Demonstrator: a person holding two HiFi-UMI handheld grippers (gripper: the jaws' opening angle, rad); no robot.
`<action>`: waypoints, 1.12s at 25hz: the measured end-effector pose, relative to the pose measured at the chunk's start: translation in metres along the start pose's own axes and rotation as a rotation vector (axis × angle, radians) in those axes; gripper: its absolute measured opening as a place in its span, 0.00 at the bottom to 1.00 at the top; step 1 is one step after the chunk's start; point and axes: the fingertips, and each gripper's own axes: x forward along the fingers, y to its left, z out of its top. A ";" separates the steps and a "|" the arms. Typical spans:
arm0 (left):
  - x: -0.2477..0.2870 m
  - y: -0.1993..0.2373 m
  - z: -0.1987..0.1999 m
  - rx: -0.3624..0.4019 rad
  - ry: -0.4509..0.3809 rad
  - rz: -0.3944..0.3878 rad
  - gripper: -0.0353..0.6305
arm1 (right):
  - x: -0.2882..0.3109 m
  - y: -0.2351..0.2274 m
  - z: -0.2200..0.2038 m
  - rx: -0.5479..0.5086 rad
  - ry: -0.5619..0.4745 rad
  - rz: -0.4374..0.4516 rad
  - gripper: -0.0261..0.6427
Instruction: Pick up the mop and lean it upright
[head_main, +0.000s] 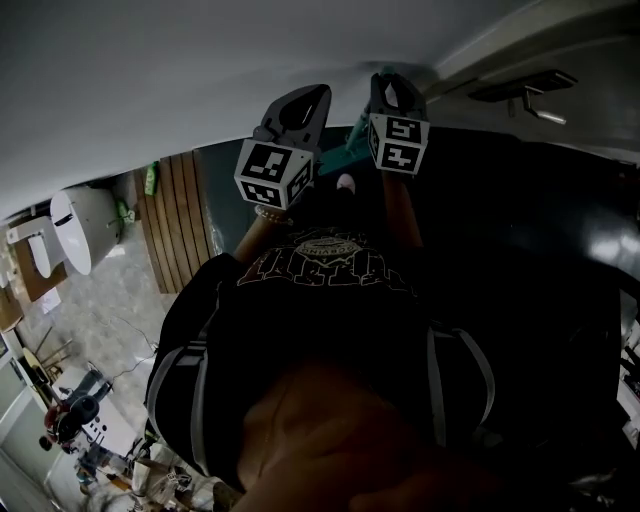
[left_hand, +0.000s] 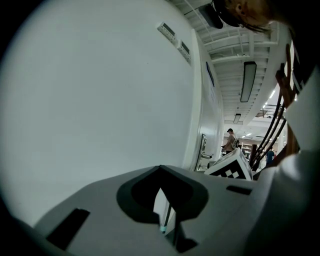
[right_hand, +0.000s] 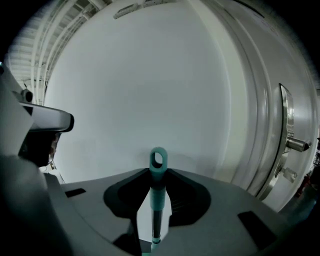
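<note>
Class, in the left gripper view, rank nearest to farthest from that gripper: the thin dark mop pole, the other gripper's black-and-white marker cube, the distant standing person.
1. Thin dark mop pole: between the jaws.
2. Black-and-white marker cube: right, just beyond.
3. Standing person: far background.

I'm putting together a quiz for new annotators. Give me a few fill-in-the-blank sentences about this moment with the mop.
1. The mop handle stands upright between the right gripper's ___.
2. Behind the mop handle is a plain white ___.
3. A metal door handle shows at the right gripper view's ___ edge.

Missing words: jaws; wall; right.
</note>
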 end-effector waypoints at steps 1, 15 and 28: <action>0.002 -0.001 -0.001 -0.001 0.001 -0.005 0.11 | -0.003 0.001 -0.001 -0.001 0.001 0.009 0.21; 0.021 -0.030 -0.015 -0.007 0.031 -0.068 0.11 | -0.066 0.009 -0.023 -0.019 0.015 0.064 0.21; 0.020 -0.055 -0.021 0.010 0.042 -0.107 0.11 | -0.104 0.007 -0.035 0.006 -0.013 0.047 0.20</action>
